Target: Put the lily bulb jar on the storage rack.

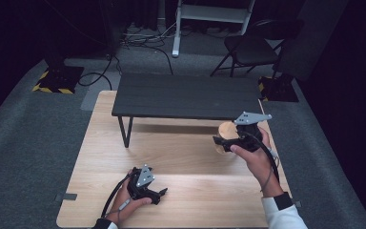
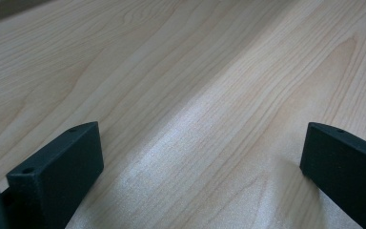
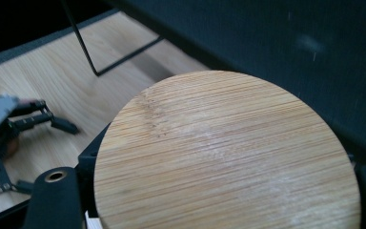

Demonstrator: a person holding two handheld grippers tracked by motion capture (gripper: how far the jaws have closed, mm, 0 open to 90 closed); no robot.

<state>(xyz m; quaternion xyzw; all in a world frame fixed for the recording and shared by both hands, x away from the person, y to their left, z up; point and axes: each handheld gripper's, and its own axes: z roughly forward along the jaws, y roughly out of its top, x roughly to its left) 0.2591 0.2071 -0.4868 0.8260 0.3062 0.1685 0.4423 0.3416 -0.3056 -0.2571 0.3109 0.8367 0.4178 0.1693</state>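
**Bamboo lid held by the low black shelf**

High view: bamboo lid (image 1: 227,130) clamped in right gripper (image 1: 224,142), just before the black shelf (image 1: 186,97). Left gripper view: left gripper (image 2: 202,162) gapes over bare table (image 2: 181,71). Right gripper view: the lid's round top, shelf close behind.

Round bamboo disc (image 3: 228,157), face up, above the wooden table's right side

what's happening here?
A person works at a light wood table with a gripper in each hand. The right gripper has its jaws shut on a round bamboo-topped object, held up just in front of the small black shelf. The left gripper rests low near the front edge, jaws open, nothing between them.
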